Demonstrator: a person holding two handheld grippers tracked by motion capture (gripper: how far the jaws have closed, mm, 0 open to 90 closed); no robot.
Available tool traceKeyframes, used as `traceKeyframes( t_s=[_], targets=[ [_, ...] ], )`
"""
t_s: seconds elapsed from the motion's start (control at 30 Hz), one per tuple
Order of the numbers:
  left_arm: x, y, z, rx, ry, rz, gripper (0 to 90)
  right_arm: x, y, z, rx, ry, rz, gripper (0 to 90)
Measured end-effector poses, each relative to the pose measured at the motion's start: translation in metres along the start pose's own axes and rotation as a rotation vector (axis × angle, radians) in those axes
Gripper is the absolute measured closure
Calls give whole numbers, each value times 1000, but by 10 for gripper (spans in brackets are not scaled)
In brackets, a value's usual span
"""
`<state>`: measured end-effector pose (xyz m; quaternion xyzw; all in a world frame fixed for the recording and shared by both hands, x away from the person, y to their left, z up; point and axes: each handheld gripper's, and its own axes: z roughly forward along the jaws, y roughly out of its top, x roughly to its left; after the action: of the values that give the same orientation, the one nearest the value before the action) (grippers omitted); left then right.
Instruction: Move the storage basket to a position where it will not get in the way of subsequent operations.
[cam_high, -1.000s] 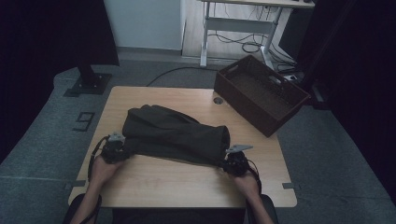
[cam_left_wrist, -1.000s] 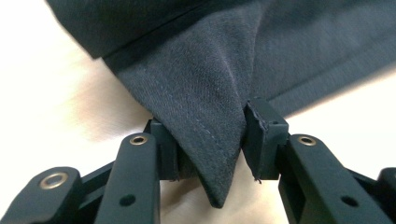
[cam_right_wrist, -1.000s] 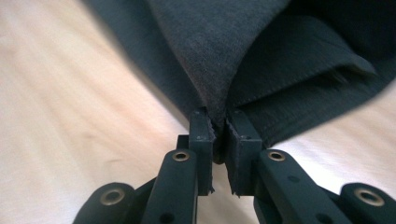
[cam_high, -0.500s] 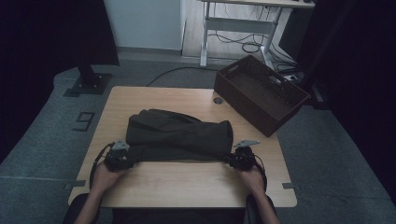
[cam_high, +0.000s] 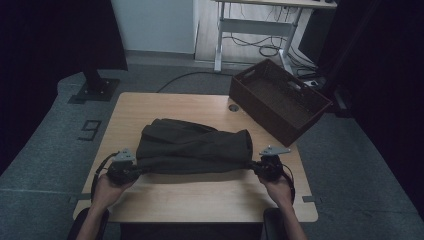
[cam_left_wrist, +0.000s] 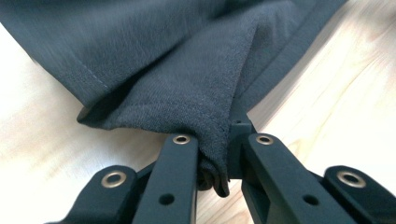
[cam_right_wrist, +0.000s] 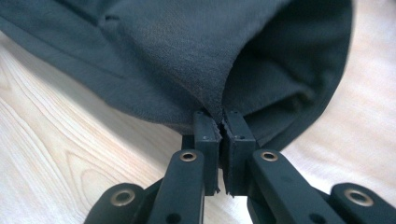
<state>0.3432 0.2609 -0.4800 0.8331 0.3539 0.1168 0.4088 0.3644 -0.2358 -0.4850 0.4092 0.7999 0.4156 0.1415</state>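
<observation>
Both hands have drawn back toward the near edge since the earlier frame, and the dark cloth (cam_high: 195, 148) has been pulled out longer and flatter between them; the left tongs' jaws have just been closing, with a bunched corner of the cloth between them. Across the pale wood-grain counter (cam_high: 200, 200), the cloth lies as a long folded bundle, left to right, a little nearer the person than the middle. It is a soft, matte, finely woven fabric with stitched hems, rumpled into thick folds. A bare strip of counter runs in front of it, and more lies free behind it. At the far right corner, a dark brown woven basket (cam_high: 300, 117) juts over the counter's edge, well apart from the cloth. The left tongs (cam_high: 131, 170) are clamped on the cloth's left end, and the right tongs (cam_high: 257, 167) pinch a thin edge at its right end, jaws almost meeting.
</observation>
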Motion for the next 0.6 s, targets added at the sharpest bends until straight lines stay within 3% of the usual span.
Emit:
traceKeyframes(
  t_s=[0.17, 0.3, 0.43, 0.6],
  targets=[
    [4, 33, -18, -85, 25, 34, 857, -3, 26, -17, -58, -22, -33, 862],
    [18, 61, -20, -123, 54, 29, 856, -12, 48, -18, -80, -38, -37, 861],
    [42, 76, -3, -97, 92, -22, 850, -23, 66, -5, -77, -47, -15, 861],
    [66, 70, 33, -6, 129, -82, 770, -36, 72, 25, -27, -68, 11, 852]
  ],
)
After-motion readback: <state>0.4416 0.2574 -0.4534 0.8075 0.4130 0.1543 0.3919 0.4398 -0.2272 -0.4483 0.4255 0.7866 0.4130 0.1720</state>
